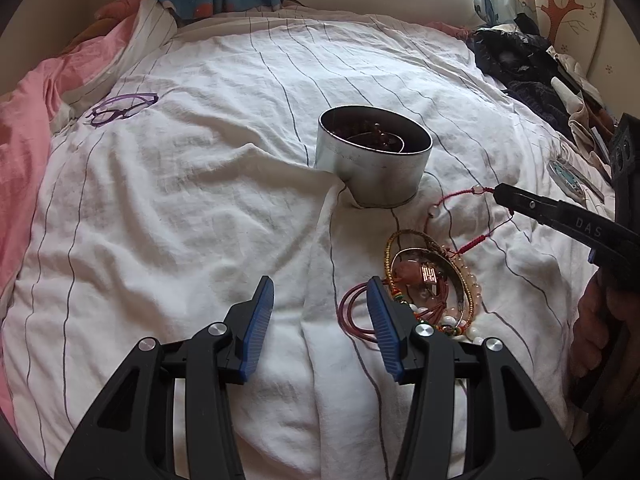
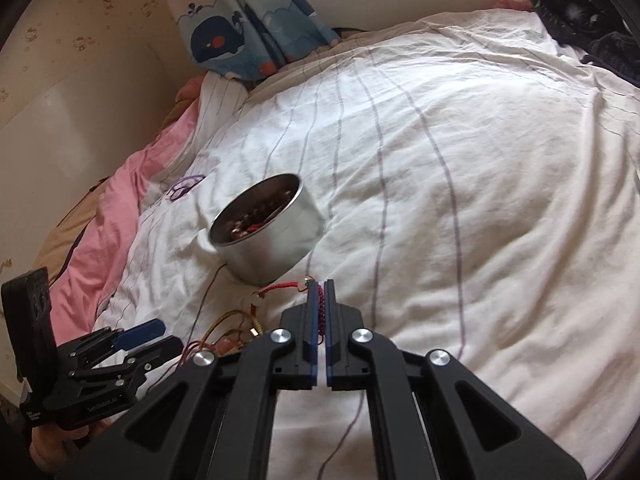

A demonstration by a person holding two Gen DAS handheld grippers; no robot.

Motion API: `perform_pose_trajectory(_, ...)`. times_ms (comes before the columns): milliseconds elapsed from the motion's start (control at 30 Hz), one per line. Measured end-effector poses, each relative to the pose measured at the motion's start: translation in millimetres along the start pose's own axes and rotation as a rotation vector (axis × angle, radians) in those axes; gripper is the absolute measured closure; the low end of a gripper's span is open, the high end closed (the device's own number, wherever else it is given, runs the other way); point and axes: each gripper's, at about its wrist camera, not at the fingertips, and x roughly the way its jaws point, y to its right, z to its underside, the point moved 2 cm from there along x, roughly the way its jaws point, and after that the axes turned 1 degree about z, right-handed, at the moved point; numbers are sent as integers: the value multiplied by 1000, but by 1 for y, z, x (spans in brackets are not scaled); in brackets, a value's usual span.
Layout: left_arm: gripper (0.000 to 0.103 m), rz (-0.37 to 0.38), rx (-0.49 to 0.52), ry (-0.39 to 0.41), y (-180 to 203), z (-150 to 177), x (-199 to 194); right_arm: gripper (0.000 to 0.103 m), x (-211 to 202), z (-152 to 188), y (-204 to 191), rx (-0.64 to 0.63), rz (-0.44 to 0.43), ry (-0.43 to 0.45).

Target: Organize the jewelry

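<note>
Right gripper (image 2: 319,292) clamped on red cord bracelet (image 1: 472,208), tin (image 1: 374,160) just beyond.

Pinch sits on the braided section so the beads hang free; its tail trails into the jewelry pile (image 1: 420,288). Left gripper (image 1: 320,316) hovers about half open, empty, beside the pile. Tin rim is open on top, clear bedsheet (image 1: 200,200) all round.

The left gripper (image 1: 320,328) hides part of the bracelet pile (image 1: 424,280). What lies inside the metal tin (image 1: 374,160) is too dark to tell apart. The dark clothes (image 1: 516,64) are cut off at the frame's edge.
</note>
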Motion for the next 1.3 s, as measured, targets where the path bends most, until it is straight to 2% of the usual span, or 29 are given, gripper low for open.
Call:
perform_pose_trajectory(100,57,14,20,4,5,0,0,100,7,1,15,39,84,-37)
perform_pose_trajectory(233,56,13,34,-11,9,2,4,100,14,6,27,53,134,-79)
perform_pose_trajectory(467,49,42,30,10,13,1,3,99,15,7,29,64,142,-86)
perform_pose_trajectory(600,46,38,57,-2,20,2,7,72,18,8,24,42,152,-92)
perform_pose_trajectory(767,46,48,60,-29,22,6,14,71,22,10,19,-4,171,-108)
perform_pose_trajectory(800,55,52,71,-30,24,7,14,75,22,10,16,-17,158,-111)
perform_pose_trajectory(833,66,71,81,-33,26,8,14,89,23,11,14,-27,135,-119)
perform_pose_trajectory(867,85,78,90,-43,27,9,15,93,23,11,11,-38,120,-124)
perform_pose_trajectory(900,96,84,100,-40,29,9,14,98,23,12,9,-48,109,-122)
perform_pose_trajectory(967,97,97,108,-17,29,8,8,99,19,11,3,-61,69,-107)
perform_pose_trajectory(1133,97,147,111,140,31,-4,-22,99,4,5,-7,-69,19,-31)
perform_pose_trajectory(1200,97,152,102,175,29,-7,-28,99,1,3,-5,-49,-5,-17)
perform_pose_trajectory(1233,97,143,97,170,27,-8,-27,99,0,2,-4,-47,-6,-12)
perform_pose_trajectory(1300,97,88,97,76,22,-8,-11,99,-1,2,-5,-46,-12,-7)
